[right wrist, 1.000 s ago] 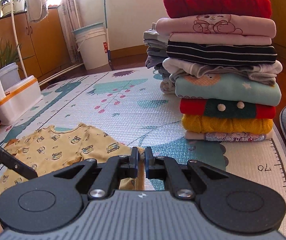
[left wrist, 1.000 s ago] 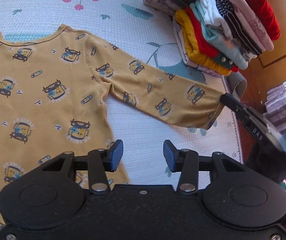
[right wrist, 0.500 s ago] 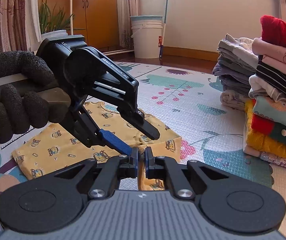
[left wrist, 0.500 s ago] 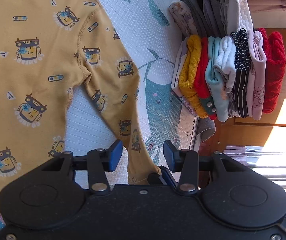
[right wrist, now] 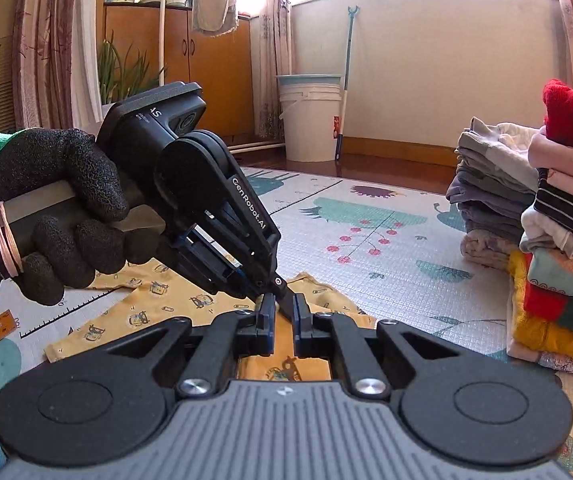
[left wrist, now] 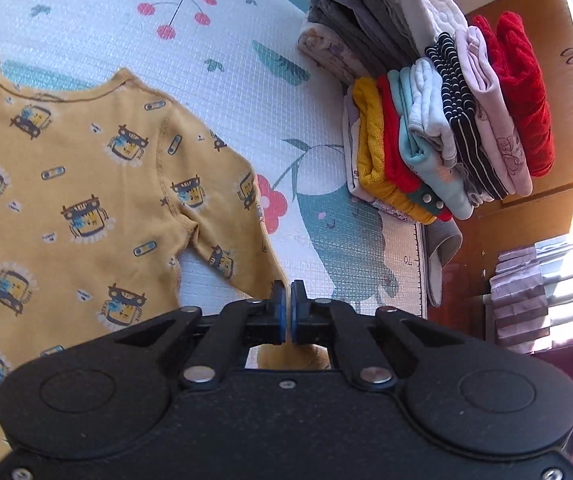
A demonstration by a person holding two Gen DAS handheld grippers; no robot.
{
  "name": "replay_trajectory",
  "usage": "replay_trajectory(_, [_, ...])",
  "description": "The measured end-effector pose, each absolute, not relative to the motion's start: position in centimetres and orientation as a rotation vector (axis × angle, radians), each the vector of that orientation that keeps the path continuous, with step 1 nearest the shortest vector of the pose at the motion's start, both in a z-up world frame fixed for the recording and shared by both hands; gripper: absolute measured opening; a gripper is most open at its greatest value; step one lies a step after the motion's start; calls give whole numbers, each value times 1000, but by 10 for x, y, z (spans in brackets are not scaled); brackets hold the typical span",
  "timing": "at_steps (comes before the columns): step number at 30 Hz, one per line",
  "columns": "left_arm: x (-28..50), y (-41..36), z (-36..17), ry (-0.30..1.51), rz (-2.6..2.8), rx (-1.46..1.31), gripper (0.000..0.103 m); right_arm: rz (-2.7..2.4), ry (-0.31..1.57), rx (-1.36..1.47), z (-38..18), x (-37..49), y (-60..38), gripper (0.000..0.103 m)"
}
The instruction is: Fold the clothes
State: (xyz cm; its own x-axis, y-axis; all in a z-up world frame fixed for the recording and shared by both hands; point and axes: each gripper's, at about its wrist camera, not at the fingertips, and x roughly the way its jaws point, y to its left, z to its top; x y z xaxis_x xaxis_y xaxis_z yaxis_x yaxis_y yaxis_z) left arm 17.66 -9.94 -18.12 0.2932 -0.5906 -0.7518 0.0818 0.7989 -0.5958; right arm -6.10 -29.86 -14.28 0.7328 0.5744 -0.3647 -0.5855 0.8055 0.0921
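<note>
A yellow long-sleeved shirt (left wrist: 66, 200) with a car print lies flat on the play mat (left wrist: 214, 20). Its right sleeve (left wrist: 242, 240) runs down to my left gripper (left wrist: 286, 300), which is shut on the cloth near the cuff. In the right wrist view the shirt (right wrist: 146, 312) lies low on the mat, and a black-gloved hand (right wrist: 46, 216) holds the left gripper (right wrist: 280, 298). Its tip sits right at my right gripper (right wrist: 284, 312), whose jaws stand a narrow gap apart with the yellow sleeve (right wrist: 282, 364) between them.
A tall pile of folded clothes (left wrist: 446, 140) stands at the mat's right edge, with a grey pile (left wrist: 366, 12) behind it. A grey slipper (left wrist: 442, 248) lies beside them. A white bucket (right wrist: 310, 116) and wooden cabinets (right wrist: 174, 64) stand along the far wall.
My left gripper was open above the shirt; it has come down onto the sleeve end and shut there. The sleeve has swung in toward the shirt's body. The right gripper's jaws now stand slightly wider.
</note>
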Motion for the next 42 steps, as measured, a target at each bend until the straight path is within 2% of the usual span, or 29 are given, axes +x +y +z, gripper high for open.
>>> replay_trajectory(2, [184, -87, -165, 1182, -481, -400, 0, 621, 396, -5, -142, -60, -303, 25])
replay_trajectory(4, [191, -75, -150, 1181, -491, -291, 0, 616, 433, 7, -147, -58, -304, 27])
replay_trajectory(5, [194, -71, -144, 1186, -497, -233, 0, 625, 479, 3, -153, -55, -302, 30])
replay_trajectory(6, [195, -67, -138, 1193, -504, -177, 0, 637, 528, -1, -159, -51, -300, 39])
replay_trajectory(8, [197, -59, -127, 1206, -518, -67, 0, 663, 667, -34, -177, -45, -289, 46])
replay_trajectory(13, [189, -41, -110, 1227, -536, 128, 0, 679, 887, -96, -213, -47, -264, 45])
replay_trajectory(16, [185, -29, -104, 1213, -537, 176, 0, 698, 926, -114, -219, -60, -257, 45])
replay_trajectory(29, [211, 42, -105, 1138, -440, 40, 0, 730, 1011, -150, -221, -63, -239, 49])
replay_trajectory(31, [214, 52, -106, 1133, -422, 22, 0, 750, 1017, -163, -220, -63, -235, 46])
replay_trajectory(32, [216, 57, -107, 1130, -413, 14, 0, 761, 1015, -175, -220, -64, -232, 34])
replay_trajectory(33, [217, 61, -107, 1128, -408, 7, 0, 772, 1015, -183, -219, -64, -230, 12])
replay_trajectory(34, [218, 64, -107, 1123, -404, 1, 0, 783, 1010, -181, -217, -63, -228, 6])
replay_trajectory(42, [224, 81, -90, 1064, -397, -23, 0, 891, 961, -172, -190, -57, -207, 6])
